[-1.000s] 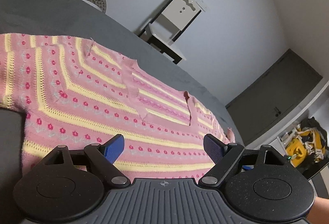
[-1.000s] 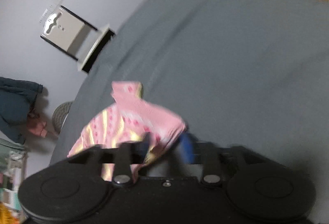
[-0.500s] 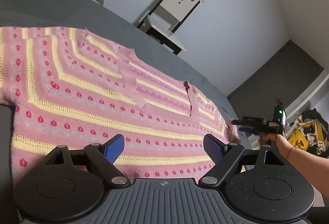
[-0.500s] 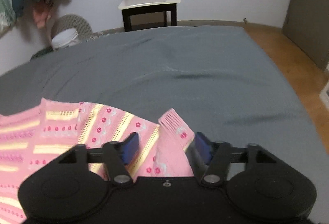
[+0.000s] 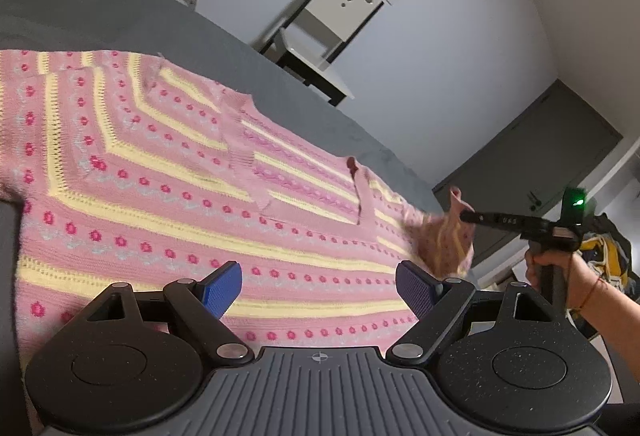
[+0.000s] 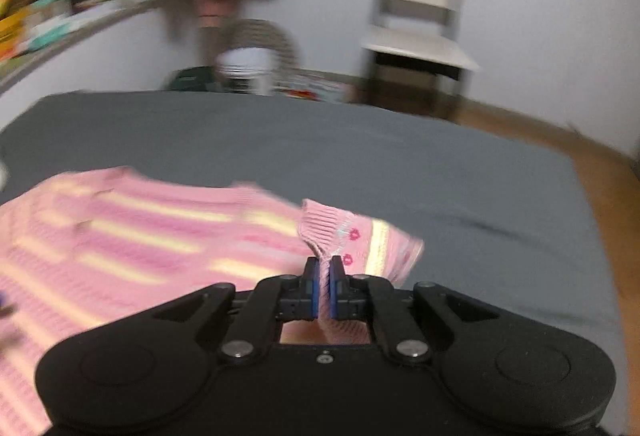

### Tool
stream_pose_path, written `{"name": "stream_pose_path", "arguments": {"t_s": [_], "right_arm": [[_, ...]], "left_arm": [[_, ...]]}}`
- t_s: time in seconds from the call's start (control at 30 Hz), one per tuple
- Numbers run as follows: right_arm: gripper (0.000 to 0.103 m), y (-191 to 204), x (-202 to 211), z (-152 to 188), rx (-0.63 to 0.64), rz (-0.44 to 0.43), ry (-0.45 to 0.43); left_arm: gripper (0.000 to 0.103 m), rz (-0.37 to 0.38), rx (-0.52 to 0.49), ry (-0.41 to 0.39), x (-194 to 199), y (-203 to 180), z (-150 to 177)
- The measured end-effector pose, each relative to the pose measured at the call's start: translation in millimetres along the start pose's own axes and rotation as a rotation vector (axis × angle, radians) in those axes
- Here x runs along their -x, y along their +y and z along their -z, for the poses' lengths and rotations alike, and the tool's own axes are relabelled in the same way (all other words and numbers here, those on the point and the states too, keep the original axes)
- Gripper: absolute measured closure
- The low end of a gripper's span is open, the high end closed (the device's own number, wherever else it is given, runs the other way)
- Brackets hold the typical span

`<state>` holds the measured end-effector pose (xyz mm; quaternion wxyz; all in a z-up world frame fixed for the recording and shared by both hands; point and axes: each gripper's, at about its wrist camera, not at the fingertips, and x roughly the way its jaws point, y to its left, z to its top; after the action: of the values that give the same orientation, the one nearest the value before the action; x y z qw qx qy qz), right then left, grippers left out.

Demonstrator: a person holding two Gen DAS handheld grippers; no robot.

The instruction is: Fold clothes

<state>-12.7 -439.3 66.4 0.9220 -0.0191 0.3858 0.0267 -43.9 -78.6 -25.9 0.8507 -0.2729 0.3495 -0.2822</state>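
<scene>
Pink striped sweater [image 5: 168, 195] is lying spread flat on the grey bed [image 6: 400, 163]. Right tongs [image 6: 325, 282] are pinching the ribbed cuff of one sleeve [image 6: 344, 232], lifting it off the bed. Left tongs [image 5: 318, 286] are hovering spread wide over the sweater's lower part, gripping nothing. A hand [image 5: 560, 268] is holding the right tool. White chair [image 6: 420, 19] is standing by the wall.
</scene>
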Motion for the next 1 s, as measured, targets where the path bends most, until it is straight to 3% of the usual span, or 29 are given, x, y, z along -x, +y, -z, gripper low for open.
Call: {"name": "stream_pose_path", "arguments": {"t_s": [0.1,0.27,0.33,0.47,0.53,0.57,0.67,0.87,0.97,1.0], "right_arm": [[0.097,47.8,-12.8,16.9,0.111,-0.06,0.042],[0.091,88.8,-35.3,50.4,0.273,-0.029,0.167],[0.074,94.3,-28.9,55.7,0.33,-0.042,0.173],[0.062,84.0,-3.7,49.6,0.436,-0.041,0.127],[0.048,69.5,4.8,45.1,0.48,-0.007,0.123],[0.046,63.2,5.2,43.6,0.502,0.014,0.131],[0.041,48.9,-1.7,40.7,0.528,0.041,0.172],[0.042,19.7,-28.8,29.9,0.406,-0.031,0.212],[0.045,16.4,-41.6,32.6,0.401,-0.039,0.249],[0.05,17.5,-45.0,34.8,0.409,-0.039,0.266]], "left_arm": [[0.019,0.01,-0.027,-0.003,1.0,-5.9,1.0],[0.019,0.003,-0.019,0.007,2.4,-2.8,4.3],[0.019,0.003,-0.01,0.011,3.0,-0.8,4.8],[0.019,0.01,-0.011,0.009,4.0,-1.4,2.7],[0.019,0.014,-0.012,0.007,3.6,-2.4,2.3],[0.019,0.018,-0.013,0.009,3.1,-2.9,2.4],[0.019,0.021,-0.017,0.015,1.4,-4.5,3.7],[0.019,0.01,-0.024,0.024,-0.6,-4.2,5.2],[0.019,0.007,-0.012,0.02,-1.3,-2.5,5.1],[0.019,0.009,-0.007,0.02,-1.9,-2.1,5.0]]}}
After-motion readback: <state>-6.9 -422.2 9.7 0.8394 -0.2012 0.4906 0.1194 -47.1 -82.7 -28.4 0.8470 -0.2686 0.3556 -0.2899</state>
